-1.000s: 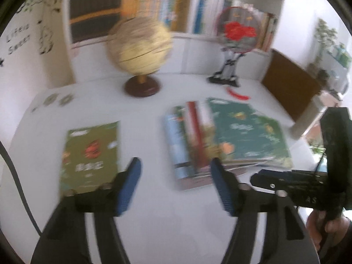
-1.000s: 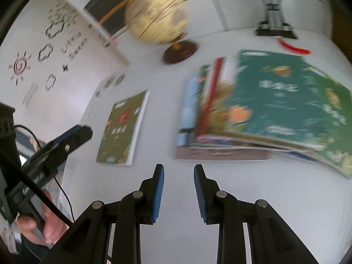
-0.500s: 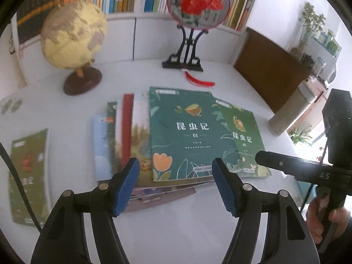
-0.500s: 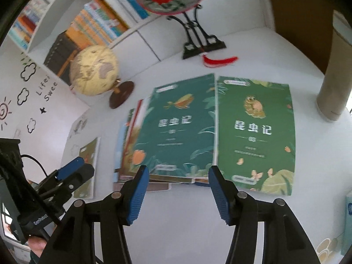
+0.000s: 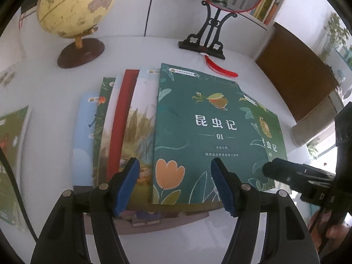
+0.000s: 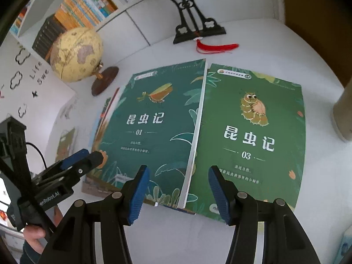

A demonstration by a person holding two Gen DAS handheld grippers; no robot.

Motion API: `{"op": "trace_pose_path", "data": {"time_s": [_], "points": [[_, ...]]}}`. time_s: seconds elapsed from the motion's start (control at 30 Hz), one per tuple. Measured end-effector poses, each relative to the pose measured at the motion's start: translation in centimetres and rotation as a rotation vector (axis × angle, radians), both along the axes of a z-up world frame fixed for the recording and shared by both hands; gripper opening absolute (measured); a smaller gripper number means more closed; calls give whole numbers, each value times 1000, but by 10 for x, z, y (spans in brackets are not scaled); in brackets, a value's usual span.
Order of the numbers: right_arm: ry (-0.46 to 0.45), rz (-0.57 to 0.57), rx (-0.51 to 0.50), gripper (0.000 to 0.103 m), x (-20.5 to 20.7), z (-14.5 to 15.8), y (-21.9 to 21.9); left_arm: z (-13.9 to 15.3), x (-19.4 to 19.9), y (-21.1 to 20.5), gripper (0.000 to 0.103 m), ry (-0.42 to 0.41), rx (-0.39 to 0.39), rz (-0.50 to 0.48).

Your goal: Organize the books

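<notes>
My left gripper (image 5: pixel 175 183) jaws apart, nothing between, hovering over near edge of book 01 (image 5: pixel 198 132). My right gripper (image 6: pixel 179 190) jaws apart too, having just been opening, empty, above near edge where book 01 overlaps book 03 (image 6: pixel 259 136). Book 01 tops fanned stack (image 5: pixel 123 132) on white table (image 5: pixel 66 83). Separate green book (image 5: pixel 11 154) lies flat well left. Farther back: globe (image 5: pixel 74 6), fan stand (image 5: pixel 206 33) with red tassel (image 6: pixel 215 47), bookshelf (image 6: pixel 88 2).
</notes>
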State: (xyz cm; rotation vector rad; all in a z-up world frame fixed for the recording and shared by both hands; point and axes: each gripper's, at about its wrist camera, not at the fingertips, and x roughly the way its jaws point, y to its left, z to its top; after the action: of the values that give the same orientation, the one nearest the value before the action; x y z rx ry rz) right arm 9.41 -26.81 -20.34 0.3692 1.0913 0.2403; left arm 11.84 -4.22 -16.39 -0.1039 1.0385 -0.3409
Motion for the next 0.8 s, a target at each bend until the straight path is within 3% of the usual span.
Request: {"op": "trace_pose_path", "data": {"time_s": [0.23, 0.33, 0.43, 0.6, 0.8], "points": [[6, 49, -29, 54, 10, -11, 9, -8, -1, -13, 64, 7, 16, -14], [10, 69, -13, 47, 10, -13, 13, -7, -5, -13, 64, 6, 10, -17], [-1, 80, -71, 48, 6, -12, 19, -1, -16, -13, 64, 5, -4, -34], [25, 103, -72, 48, -18, -8, 17, 8, -49, -12, 64, 11, -25, -50], [91, 140, -60, 48, -50, -14, 16, -2, -80, -5, 64, 59, -49, -58]]}}
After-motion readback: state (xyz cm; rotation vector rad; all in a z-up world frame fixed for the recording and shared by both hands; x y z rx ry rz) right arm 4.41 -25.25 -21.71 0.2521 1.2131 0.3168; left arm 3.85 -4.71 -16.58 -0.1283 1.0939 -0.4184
